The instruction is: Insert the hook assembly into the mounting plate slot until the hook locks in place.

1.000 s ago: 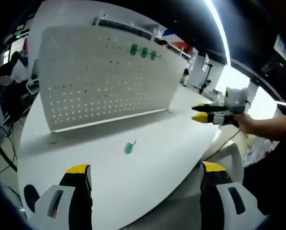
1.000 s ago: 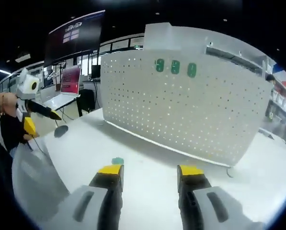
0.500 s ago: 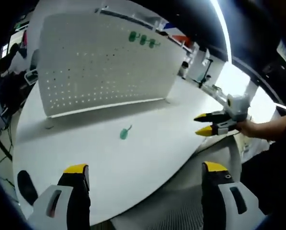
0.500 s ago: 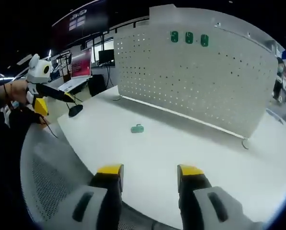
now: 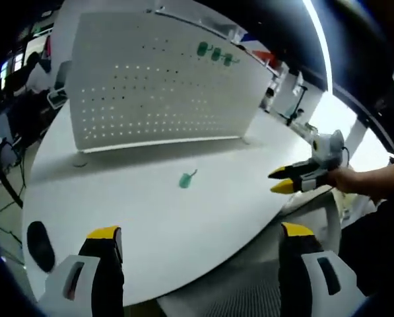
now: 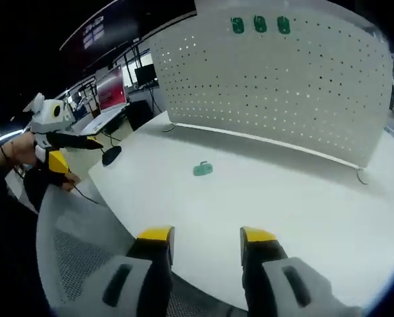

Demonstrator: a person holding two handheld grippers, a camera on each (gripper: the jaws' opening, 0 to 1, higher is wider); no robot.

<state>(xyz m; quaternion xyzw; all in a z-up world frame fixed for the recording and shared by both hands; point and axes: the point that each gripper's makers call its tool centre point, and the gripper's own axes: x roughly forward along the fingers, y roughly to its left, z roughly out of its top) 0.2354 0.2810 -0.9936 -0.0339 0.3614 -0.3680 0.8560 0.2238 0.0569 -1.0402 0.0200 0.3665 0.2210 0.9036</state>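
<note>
The green hook assembly point(image 5: 186, 179) lies alone on the desk point(image 5: 144, 211), well short of the pegboard point(image 5: 157, 86). Both hand-held grippers, left point(image 5: 200, 241) and right point(image 6: 202, 238), stand open and empty. The hook looks small, light and rigid; pinching its blocky body seems best.

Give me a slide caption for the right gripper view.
Open right gripper faces a green hook lying on the table before the pegboard.
</note>
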